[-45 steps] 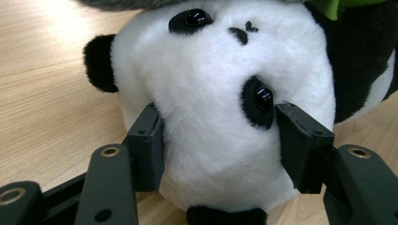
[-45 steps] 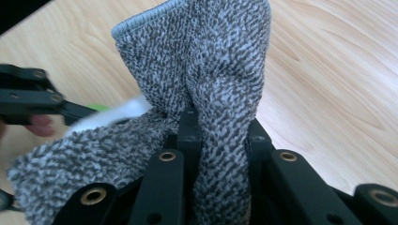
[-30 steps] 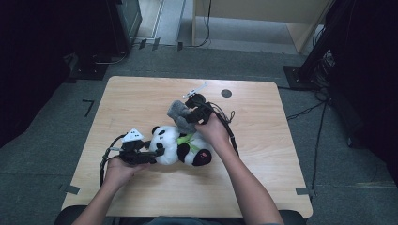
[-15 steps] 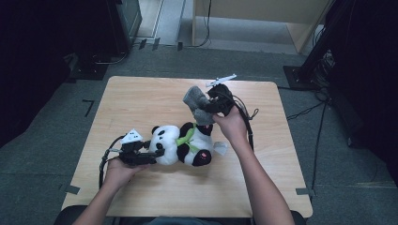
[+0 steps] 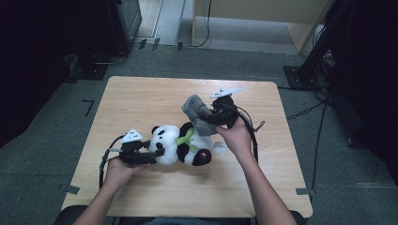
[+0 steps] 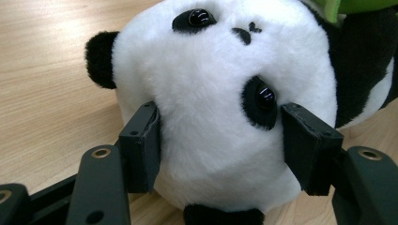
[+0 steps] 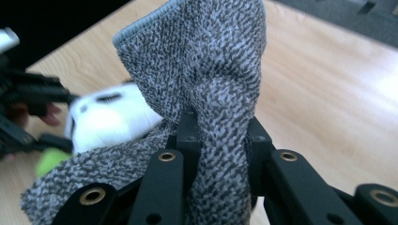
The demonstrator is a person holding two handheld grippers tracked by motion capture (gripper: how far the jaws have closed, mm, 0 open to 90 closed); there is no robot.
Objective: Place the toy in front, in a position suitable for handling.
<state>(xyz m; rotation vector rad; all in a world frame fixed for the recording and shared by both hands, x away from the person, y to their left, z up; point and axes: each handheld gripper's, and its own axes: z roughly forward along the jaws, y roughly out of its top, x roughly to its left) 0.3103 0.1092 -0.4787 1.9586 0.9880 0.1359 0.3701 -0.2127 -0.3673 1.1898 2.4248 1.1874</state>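
A black-and-white plush panda [image 5: 180, 143] with a green scarf lies on its side on the wooden table [image 5: 155, 98]. My left gripper [image 5: 157, 152] is at its head; in the left gripper view the pads [image 6: 141, 145] press into the white fur of the panda's head [image 6: 211, 93] from both sides. These jaws have just been opening a little, with the head still between them. My right gripper [image 5: 209, 117] is shut on a grey speckled cloth [image 5: 197, 112], held up just above and behind the panda's body. The cloth [image 7: 206, 56] bunches up between the right gripper's [image 7: 218, 126] jaws.
Cables [image 5: 256, 126] trail from both grippers across the table. A small white bit [image 5: 219, 149] lies by the panda's feet. The table's far half and front strip are bare wood. Grey floor, a dark stand [image 5: 324, 51] and a wooden cabinet surround the table.
My right gripper has carried the grey cloth up and to the right, off the panda's body. The left gripper has stayed at the panda's head.
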